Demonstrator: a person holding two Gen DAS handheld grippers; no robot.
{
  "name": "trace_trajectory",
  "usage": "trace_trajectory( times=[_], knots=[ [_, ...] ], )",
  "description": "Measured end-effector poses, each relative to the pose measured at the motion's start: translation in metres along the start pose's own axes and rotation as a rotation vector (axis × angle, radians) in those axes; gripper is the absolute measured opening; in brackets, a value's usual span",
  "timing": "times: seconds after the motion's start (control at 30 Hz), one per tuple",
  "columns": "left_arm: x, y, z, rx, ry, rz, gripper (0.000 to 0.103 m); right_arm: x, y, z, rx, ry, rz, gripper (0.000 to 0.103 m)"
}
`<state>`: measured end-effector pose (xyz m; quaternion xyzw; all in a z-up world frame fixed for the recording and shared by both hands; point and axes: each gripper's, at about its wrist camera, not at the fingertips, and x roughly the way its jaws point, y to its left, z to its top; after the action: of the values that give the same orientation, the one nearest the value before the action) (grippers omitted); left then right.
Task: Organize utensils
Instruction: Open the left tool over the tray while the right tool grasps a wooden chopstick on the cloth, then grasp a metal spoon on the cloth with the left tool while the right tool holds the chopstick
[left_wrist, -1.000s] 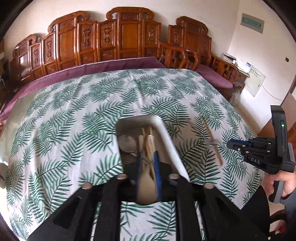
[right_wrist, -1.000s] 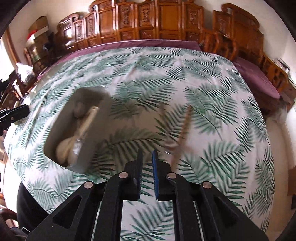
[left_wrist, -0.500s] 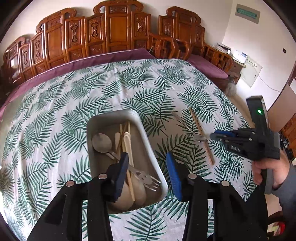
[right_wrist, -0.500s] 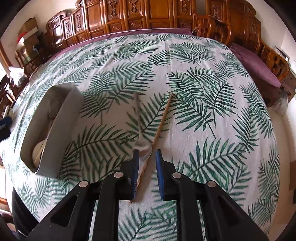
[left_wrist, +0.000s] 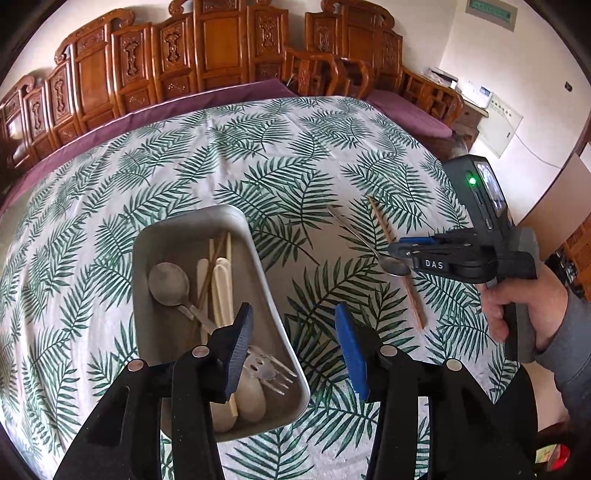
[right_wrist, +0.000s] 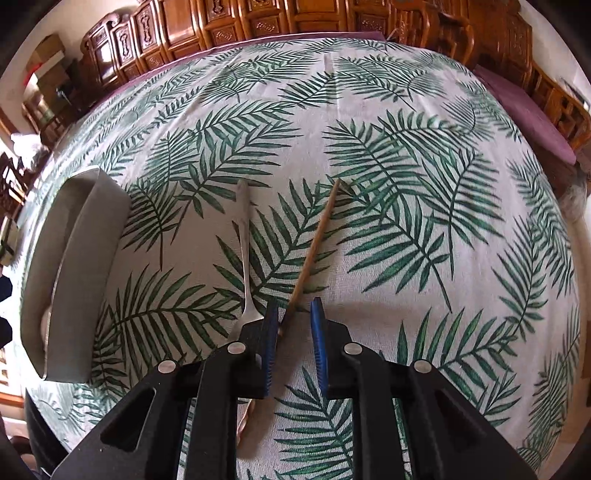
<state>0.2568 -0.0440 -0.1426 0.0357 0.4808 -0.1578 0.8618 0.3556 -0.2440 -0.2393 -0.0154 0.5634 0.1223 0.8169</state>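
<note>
- Right gripper (right_wrist: 293, 325): jaws slightly spread, straddling the thin wooden chopstick (right_wrist: 314, 245) on the leaf-print tabletop (right_wrist: 424, 192); centre before pinching, avoiding the nearby steel spoon (right_wrist: 243, 258).
- Left gripper (left_wrist: 293, 343): jaws spread, empty, above the grey metal tray (left_wrist: 258, 266).

Black hand-held gripper (left_wrist: 400, 254), blue pads, grey sleeve (left_wrist: 569, 354).

Open patterned cloth on the desk (right_wrist: 406, 221) lies clear to the right of the chopstick (right_wrist: 317, 240) and beyond it. The grey tray (left_wrist: 258, 266) blocks the near left. The spoon (right_wrist: 243, 258) lies just beside the chopstick, narrowing the lane. Carved wooden chairs (left_wrist: 207, 55) close the far edge.
</note>
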Motion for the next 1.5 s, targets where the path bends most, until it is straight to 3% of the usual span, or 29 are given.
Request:
trace_trajectory(
  times=[0.1, 0.27, 0.67, 0.8, 1.3, 1.5],
  knots=[
    [0.006, -0.004, 0.001, 0.009, 0.012, -0.006, 0.044, 0.001, 0.003, 0.000, -0.017, 0.003, -0.027, 0.011],
    [0.016, -0.012, 0.003, 0.018, 0.026, -0.016, 0.044, -0.002, -0.005, -0.003, -0.023, 0.013, -0.038, 0.006],
    [0.052, -0.052, 0.020, 0.048, 0.061, -0.041, 0.044, -0.026, -0.057, -0.043, 0.033, 0.000, -0.049, 0.006],
    [0.069, -0.068, 0.028, 0.057, 0.080, -0.042, 0.044, -0.028, -0.068, -0.050, 0.053, -0.015, -0.017, 0.006],
    [0.126, -0.085, 0.055, 0.001, 0.150, -0.042, 0.044, -0.029, -0.072, -0.059, 0.038, -0.076, 0.031, 0.006],
    [0.143, -0.090, 0.063, -0.011, 0.181, -0.037, 0.038, -0.029, -0.071, -0.060, 0.027, -0.087, 0.029, 0.006]
  ],
)
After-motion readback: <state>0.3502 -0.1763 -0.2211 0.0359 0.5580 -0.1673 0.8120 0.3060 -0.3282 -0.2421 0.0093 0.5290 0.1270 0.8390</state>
